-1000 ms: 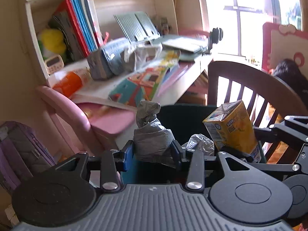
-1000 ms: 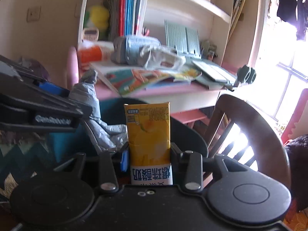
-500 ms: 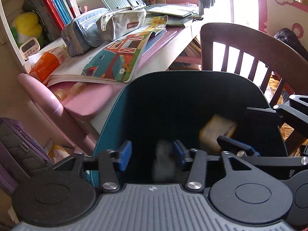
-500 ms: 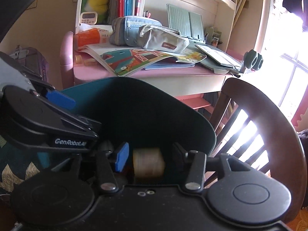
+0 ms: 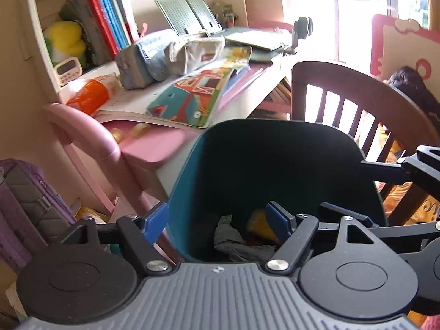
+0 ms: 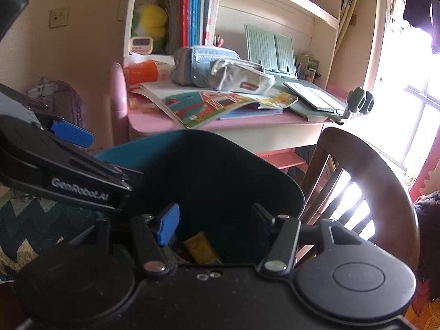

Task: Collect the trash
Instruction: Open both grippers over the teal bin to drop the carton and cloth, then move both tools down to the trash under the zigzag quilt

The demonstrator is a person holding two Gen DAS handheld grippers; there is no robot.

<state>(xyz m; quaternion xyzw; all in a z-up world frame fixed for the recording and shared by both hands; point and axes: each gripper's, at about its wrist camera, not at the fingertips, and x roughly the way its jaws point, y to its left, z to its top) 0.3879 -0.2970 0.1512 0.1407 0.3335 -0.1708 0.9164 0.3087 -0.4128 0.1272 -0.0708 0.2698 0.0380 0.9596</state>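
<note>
Over the bin (image 5: 189, 170), our left gripper (image 5: 217, 220) and right gripper (image 6: 214, 220) have jaws opening, empty; inside, wrapper (image 5: 233, 239) at 6 o'clock, carton (image 6: 202, 251) beside it: both seem light, crushable, best pinched mid-body.

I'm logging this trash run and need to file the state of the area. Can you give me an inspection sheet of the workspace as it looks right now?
Surface: pink desk, crowded.
Job's things: teal bin in front of the desk; grey crumpled wrapper and yellow carton lie inside it.
Clutter: open picture book, two pencil cases, orange packet, timer, shelved books.
Grippers: left tongs and right tongs both over the bin, jaws opening, nothing between them.
Cables: nothing seen.
Surroundings: wooden chair, purple backpack, bright window.
</note>
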